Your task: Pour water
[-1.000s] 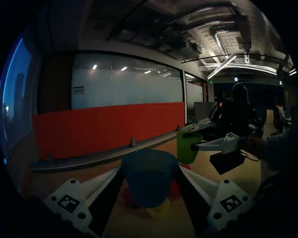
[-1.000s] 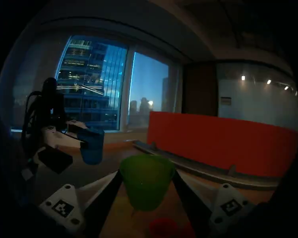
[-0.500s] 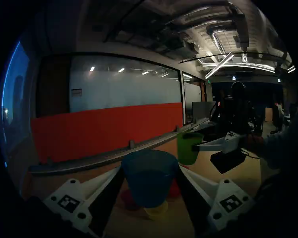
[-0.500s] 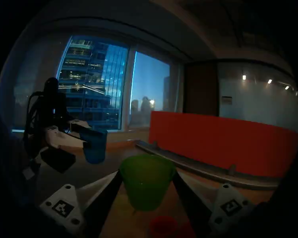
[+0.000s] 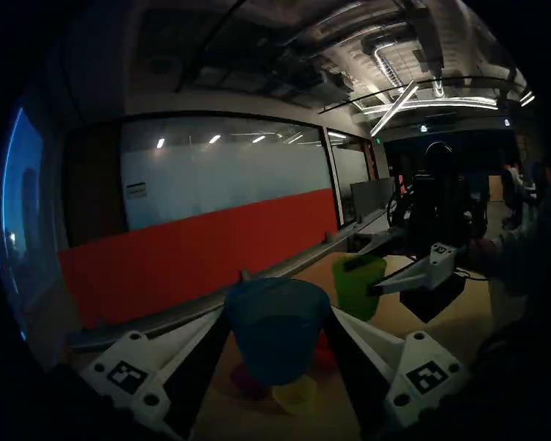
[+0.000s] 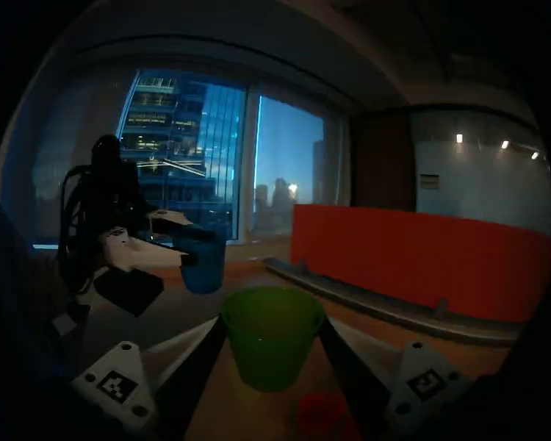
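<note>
Above the table (image 6: pixel 253 420), a blue cup (image 5: pixel 277 344) was clamped upright in the left gripper (image 5: pixel 277 316) and a green cup (image 6: pixel 273 354) in the right gripper (image 6: pixel 272 325). Both cups were seen apart, so pouring was judged not yet started.

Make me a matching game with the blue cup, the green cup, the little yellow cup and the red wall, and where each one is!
Things
1. blue plastic cup
2. green plastic cup
3. small yellow cup
4. long red wall panel

Places
A. standing on the wooden table, just below the blue cup
B. held in the jaws of the right gripper
C. running along the far side of the table
D. held in the jaws of the left gripper

Pairs: 1-D, 2-B, 3-A, 4-C.
</note>
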Available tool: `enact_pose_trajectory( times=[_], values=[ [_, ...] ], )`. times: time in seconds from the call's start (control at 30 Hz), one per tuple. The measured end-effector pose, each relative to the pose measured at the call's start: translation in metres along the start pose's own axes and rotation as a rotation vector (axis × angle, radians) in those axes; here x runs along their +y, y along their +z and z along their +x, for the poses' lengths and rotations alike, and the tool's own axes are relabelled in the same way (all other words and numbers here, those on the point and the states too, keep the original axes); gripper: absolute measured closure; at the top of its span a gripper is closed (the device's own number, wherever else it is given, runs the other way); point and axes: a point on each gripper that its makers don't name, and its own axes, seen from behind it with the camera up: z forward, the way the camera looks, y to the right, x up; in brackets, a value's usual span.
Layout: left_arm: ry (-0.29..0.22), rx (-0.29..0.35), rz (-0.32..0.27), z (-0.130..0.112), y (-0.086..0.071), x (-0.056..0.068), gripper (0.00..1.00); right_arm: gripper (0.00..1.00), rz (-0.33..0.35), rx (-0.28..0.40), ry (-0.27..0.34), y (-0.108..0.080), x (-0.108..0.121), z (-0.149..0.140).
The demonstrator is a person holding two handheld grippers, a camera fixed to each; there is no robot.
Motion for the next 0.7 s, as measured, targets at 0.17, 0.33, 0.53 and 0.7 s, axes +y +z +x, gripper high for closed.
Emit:
enact_pose_trajectory(
  times=[0.17, 0.33, 0.53, 0.7],
  values=[
    [0.052, 0.005, 0.013, 0.007, 0.002, 0.002, 0.14, 0.08, 0.024, -0.011, -0.017, -0.003, -0.013, -0.005],
    [0.123, 0.006, 0.025, 0.015, 0.004, 0.006, 0.15, 0.09, 0.047, -0.016, -0.025, -0.006, -0.024, -0.006],
    [0.194, 0.020, 0.038, 0.028, 0.006, 0.009, 0.14, 0.08, 0.067, -0.017, -0.028, -0.007, -0.034, -0.007],
    [0.255, 0.023, 0.045, 0.038, 0.007, 0.011, 0.14, 0.08, 0.082, -0.016, -0.032, -0.008, -0.041, -0.008]
  ],
)
